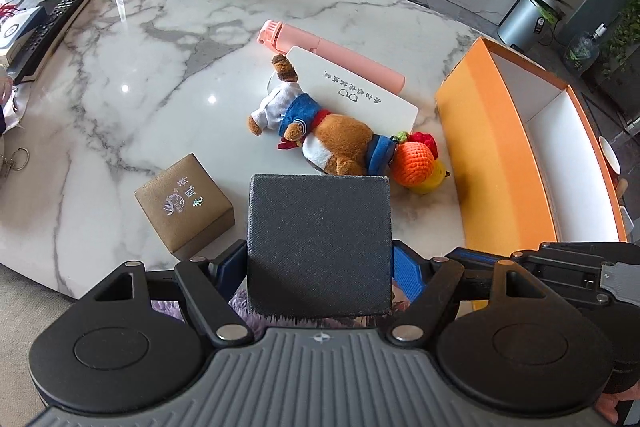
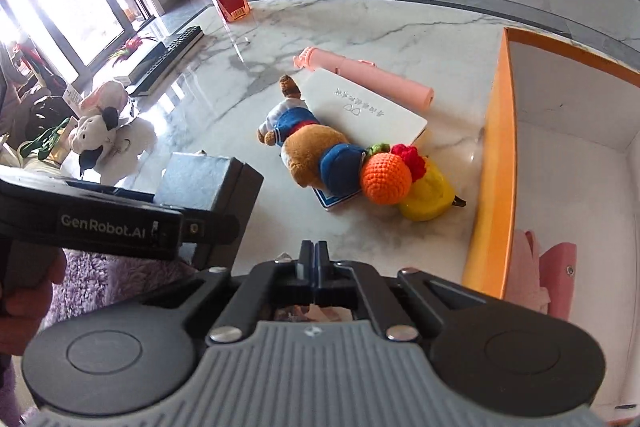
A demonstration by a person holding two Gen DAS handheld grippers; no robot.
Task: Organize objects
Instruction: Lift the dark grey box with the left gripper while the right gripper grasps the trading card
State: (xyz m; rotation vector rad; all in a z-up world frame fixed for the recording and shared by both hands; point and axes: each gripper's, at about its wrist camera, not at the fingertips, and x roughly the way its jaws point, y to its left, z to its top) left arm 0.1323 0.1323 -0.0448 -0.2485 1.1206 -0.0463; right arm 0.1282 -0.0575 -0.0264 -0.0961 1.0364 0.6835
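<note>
1. Marble table (image 1: 160,75): wide bare stretch from centre out to 9 o'clock; rounded near edge runs just under both grippers, so little room to back off there.
2. Orange box (image 2: 494,155) at 3 o'clock, open top, white inside. Only a pink cloth item (image 2: 556,279) shows in it, so I'd judge the sorting barely begun. Its tall near wall must be cleared on the way in.
3. Dark grey box (image 1: 318,243): clamped betw. the left gripper (image 1: 320,267) fingers, off the table.
4. Still out, centre pile close to the orange box: pink tube (image 1: 332,55), white card box (image 1: 356,87) touching it, teddy (image 1: 320,135), crochet orange (image 1: 412,163), yellow toy (image 2: 428,199).
5. Brown box (image 1: 184,203) alone at 8 o'clock of the pile, free space round it.
6. Right gripper (image 2: 316,259): jaws together, nothing betw. them.
</note>
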